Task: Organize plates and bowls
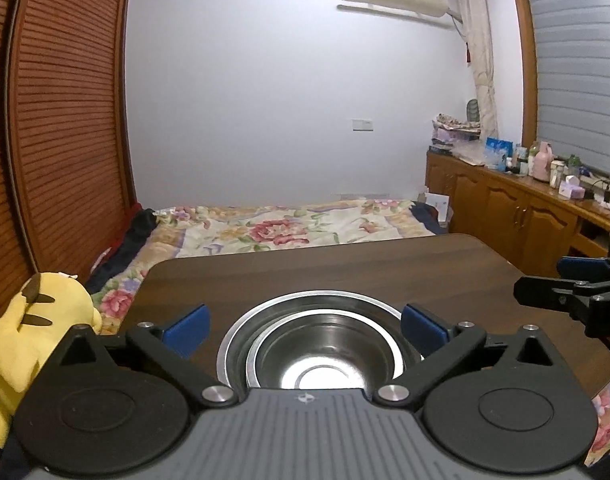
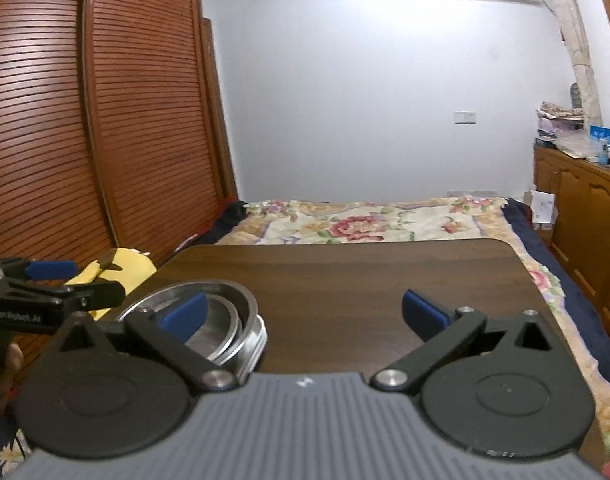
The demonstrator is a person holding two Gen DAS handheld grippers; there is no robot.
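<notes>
The left gripper hangs with jaws wide over the nested steel bowls at 6 o'clock on the dark wooden counter; only this view shows the inner bowl's bright bottom. The right gripper, jaws wide and empty, sees the stack's stepped outer rims at 9 o'clock.

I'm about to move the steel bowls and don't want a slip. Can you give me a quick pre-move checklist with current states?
1. Left claw open: ok.
2. Right claw open: ok.
3. Small steel bowl nested inside large steel bowl: ok.
4. Bowls centred between the left claw's fingers: ok.
5. Dark wooden table free of obstacles beyond the bowls: ok.
6. Bowls' distance from the table's near edge: cannot tell.
</notes>
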